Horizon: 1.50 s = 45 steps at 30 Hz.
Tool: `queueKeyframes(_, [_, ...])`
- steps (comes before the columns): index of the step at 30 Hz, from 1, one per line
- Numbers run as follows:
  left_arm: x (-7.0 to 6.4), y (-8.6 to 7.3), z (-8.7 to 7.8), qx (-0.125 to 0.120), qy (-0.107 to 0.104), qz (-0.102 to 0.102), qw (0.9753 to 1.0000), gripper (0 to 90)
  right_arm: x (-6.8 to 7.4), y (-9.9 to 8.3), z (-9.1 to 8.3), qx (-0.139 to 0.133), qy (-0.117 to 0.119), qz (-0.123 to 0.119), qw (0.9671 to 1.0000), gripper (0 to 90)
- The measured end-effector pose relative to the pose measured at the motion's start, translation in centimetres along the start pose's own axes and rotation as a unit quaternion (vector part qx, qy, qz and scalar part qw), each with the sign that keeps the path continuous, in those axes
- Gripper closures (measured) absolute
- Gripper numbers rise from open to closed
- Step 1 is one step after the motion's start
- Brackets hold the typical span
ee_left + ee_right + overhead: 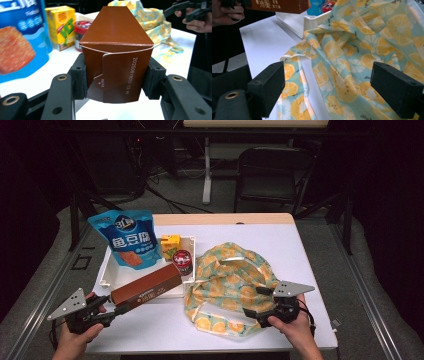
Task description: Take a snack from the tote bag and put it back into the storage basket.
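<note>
Brown card, glossy and long, is making up the box (pixel 146 289) that the left tongs (pixel 116 310) are clamping by one end. In the left gripper view the box (pixel 116 57) is showing its tucked end flap with a white printed date code, and both pads are pressing against its sides. In the high view it is sitting at lower left of centre, its far end lying over the front rim of the white tray (pixel 105 270) and its near end held above the worktop (pixel 280 240). Its long axis is running from lower left to upper right of the frame, pointing away from the left tongs toward the red-lidded jar (pixel 182 261).

Behind it in the tray, a blue pouch (pixel 129 237) and a yellow carton (pixel 170 245) are standing.

At lower right, the right tongs (pixel 256 304) are spread wide and gripping nothing, hovering at the near edge of the lemon-print bag (pixel 230 280), which is lying crumpled on the worktop just beside the tray.
</note>
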<state>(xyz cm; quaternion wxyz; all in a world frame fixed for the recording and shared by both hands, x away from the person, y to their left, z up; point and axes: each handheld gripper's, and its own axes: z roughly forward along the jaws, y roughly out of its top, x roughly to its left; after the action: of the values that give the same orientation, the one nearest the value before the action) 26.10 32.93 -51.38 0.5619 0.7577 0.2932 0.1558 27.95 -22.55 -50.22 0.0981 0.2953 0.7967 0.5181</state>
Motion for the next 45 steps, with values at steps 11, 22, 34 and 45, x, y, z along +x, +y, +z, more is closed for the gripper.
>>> queueKeyframes(11, [1.8, -1.5, 0.0, 0.02, 0.036, -0.02, 0.999, 48.3, -0.1, -0.1, 0.1, 0.003, -0.001, 0.0, 1.0, 12.4])
queueKeyframes(22, [2.7, -2.6, 2.5, 0.059, 0.07, -0.029, 0.9953, 48.1, 0.1, -0.2, 0.3, 0.005, 0.0, -0.001, 1.0, 12.5])
queueKeyframes(34, [3.2, -2.7, 4.4, 0.068, 0.1, -0.041, 0.9918, 46.0, 0.3, -0.3, 0.6, 0.009, 0.001, -0.003, 1.0, 12.9])
queueKeyframes(45, [2.4, -2.2, 2.5, 0.037, 0.121, -0.046, 0.9909, 33.7, 0.3, -0.4, 0.6, 0.014, 0.004, -0.005, 0.9999, 13.1])
